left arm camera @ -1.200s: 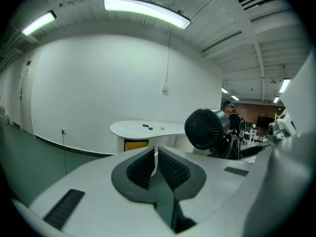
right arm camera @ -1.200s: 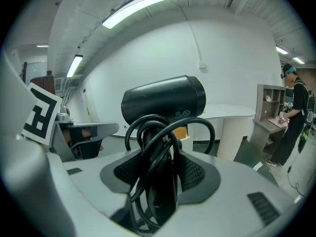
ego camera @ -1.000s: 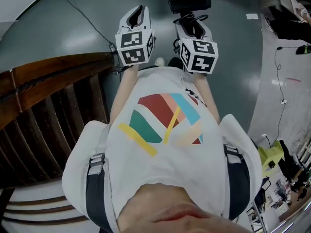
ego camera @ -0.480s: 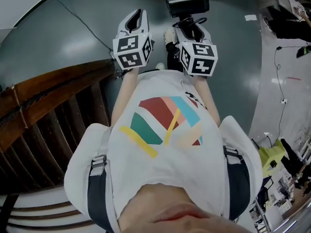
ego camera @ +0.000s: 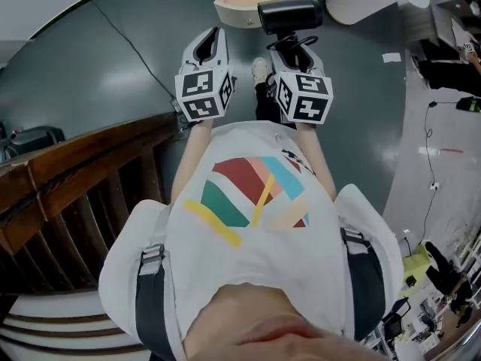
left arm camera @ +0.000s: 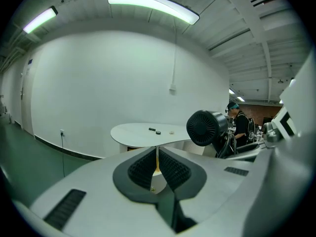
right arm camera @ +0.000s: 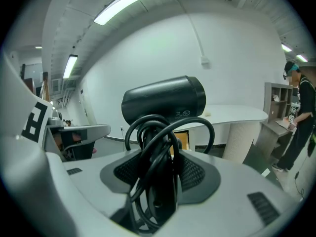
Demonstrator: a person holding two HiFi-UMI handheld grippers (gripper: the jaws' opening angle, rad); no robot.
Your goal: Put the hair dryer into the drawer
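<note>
Right gripper (right arm camera: 160, 172) fingers clamp hair dryer (right arm camera: 165, 100) by its rigid cord-wrapped handle, probably top-heavy; left gripper (left arm camera: 157, 167) fingers closed, empty; drawer (ego camera: 242, 15) at 12 o'clock.

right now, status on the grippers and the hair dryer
Left gripper shut, empty. Right gripper shut on hair dryer, cord looped. Drawer open ahead, nothing seen blocking it.

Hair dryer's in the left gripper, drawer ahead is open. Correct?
Wrong gripper. The right gripper view shows the hair dryer clamped in the right gripper; the left gripper is shut on nothing. The drawer ahead is open, as you said.
</note>
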